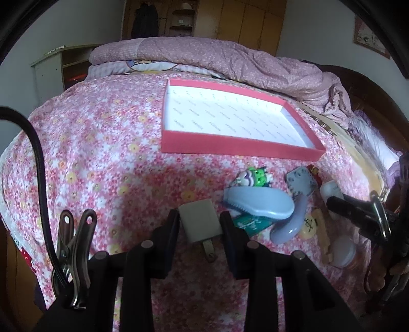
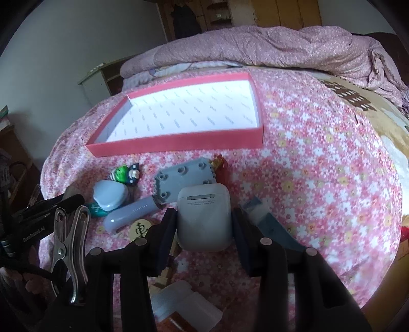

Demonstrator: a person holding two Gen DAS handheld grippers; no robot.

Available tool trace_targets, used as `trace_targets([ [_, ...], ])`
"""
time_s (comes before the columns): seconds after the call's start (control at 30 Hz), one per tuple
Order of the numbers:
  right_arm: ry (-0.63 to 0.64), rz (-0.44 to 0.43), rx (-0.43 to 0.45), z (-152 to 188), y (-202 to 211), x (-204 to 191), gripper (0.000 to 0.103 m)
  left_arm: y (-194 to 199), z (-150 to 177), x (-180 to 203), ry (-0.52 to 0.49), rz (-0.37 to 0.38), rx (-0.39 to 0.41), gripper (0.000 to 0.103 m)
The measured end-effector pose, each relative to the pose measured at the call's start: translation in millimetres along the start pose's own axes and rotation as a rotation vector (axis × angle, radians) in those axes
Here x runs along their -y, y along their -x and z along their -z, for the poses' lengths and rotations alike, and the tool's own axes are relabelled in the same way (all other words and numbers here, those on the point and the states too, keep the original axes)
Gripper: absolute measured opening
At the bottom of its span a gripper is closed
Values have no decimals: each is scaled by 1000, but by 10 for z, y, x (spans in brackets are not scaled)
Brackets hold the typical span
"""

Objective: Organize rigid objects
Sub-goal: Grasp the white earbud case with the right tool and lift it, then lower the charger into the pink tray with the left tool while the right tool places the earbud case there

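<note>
Just below the red tray (image 1: 230,145) on the floral bedspread (image 1: 102,153), left gripper (image 1: 200,222) is clamped on the white charger plug (image 1: 200,221), right gripper (image 2: 204,222) pinching the white earbud case (image 2: 203,217), clutter pile between them and tray.

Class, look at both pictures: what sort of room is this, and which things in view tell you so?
Most likely a bedroom in a home. A bed with a floral bedsheet fills the view, a rumpled pink quilt lies along its far side, and wooden wardrobe doors stand behind.
</note>
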State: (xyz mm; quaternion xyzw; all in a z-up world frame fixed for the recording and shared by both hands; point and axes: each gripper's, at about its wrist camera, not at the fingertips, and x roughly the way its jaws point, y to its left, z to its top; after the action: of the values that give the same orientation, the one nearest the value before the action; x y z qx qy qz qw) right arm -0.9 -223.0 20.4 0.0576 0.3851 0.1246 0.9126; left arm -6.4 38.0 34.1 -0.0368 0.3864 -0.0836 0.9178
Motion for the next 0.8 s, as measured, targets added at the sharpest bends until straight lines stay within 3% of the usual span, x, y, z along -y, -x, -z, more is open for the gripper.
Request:
trace_targets([
  [0.43,16,-48,31,-308,63,-63,44,49,-509,206,-51,32,49,34],
  [0.8,16,-5,60,-843,-149,54,44,-326,-1035,326,-82,0,61,34],
])
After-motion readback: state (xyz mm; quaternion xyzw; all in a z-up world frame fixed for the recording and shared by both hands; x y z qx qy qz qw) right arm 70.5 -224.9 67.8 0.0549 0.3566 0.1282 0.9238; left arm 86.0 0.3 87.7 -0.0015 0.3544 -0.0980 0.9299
